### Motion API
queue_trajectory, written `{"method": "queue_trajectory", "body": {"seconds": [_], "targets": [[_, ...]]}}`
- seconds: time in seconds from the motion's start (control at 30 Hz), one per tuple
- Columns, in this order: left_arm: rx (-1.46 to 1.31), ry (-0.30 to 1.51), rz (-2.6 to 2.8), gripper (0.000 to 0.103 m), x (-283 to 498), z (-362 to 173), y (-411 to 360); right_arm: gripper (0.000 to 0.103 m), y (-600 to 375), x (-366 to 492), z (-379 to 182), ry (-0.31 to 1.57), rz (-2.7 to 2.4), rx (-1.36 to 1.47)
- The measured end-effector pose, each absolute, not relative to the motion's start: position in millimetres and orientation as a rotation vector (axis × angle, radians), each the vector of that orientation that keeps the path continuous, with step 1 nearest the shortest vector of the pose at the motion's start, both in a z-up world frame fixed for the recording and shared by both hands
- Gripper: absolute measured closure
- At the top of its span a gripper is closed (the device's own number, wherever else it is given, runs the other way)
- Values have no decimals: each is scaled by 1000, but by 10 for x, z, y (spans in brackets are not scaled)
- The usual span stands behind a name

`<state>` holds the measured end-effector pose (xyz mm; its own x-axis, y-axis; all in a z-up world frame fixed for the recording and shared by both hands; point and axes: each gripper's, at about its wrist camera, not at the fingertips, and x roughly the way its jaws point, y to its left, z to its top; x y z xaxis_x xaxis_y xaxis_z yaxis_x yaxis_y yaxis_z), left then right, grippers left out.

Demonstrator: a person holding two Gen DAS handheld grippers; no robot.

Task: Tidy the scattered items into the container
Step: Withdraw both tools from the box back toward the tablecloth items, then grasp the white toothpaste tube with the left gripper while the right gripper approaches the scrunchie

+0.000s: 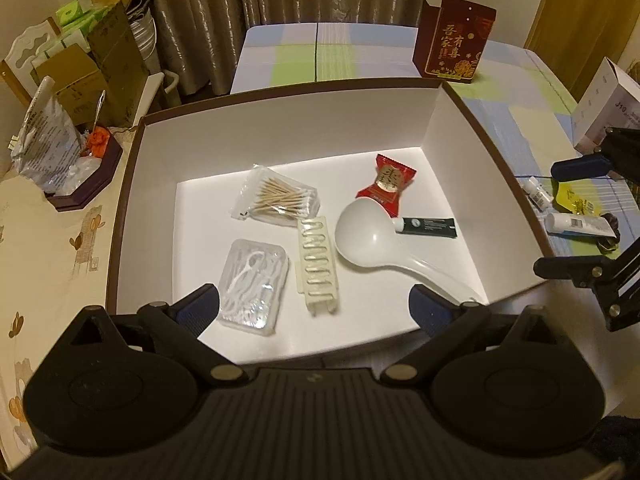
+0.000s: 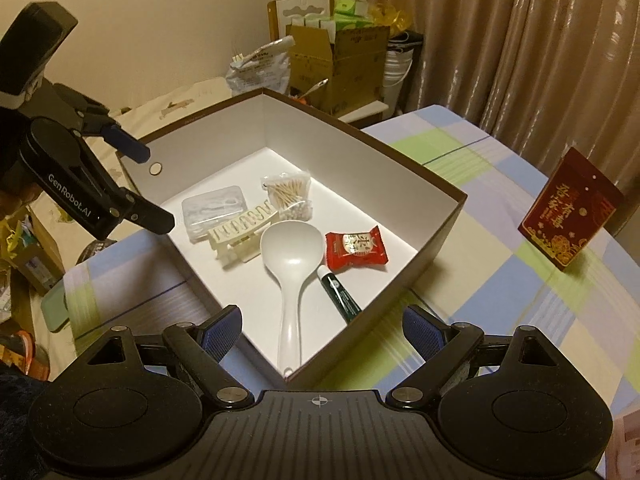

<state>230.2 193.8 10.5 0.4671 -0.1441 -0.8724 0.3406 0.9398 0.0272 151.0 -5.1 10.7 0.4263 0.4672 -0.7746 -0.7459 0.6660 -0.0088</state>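
Gaping empty, both grippers' jaws over brown, white-lined box (image 1: 280,136) of small items.

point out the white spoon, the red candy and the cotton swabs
white spoon (image 1: 362,236), left wrist view, on its bowl
red candy (image 2: 355,248), right wrist view, middle of the wrapper
cotton swabs (image 1: 280,197), left wrist view, on the wooden sticks in the bag

Both wrist views down into box (image 1: 280,128)

Checked tablecloth (image 1: 504,92) carries white box (image 1: 280,120), red carton (image 1: 454,40), two tubes (image 1: 580,224).
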Motion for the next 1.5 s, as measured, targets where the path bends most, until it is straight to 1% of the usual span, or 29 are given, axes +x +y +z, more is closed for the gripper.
{"method": "queue_trajectory", "body": {"seconds": [0.47,0.93,1.5], "targets": [[179,1041,-248,3,1821,186,1780,10,-419,1113,214,809,810,-351],[167,1040,-222,3,1382,202,1401,10,-979,794,196,833,792,-320],[195,1062,-322,3,1029,26,563,10,-2135,527,44,926,571,-215]]}}
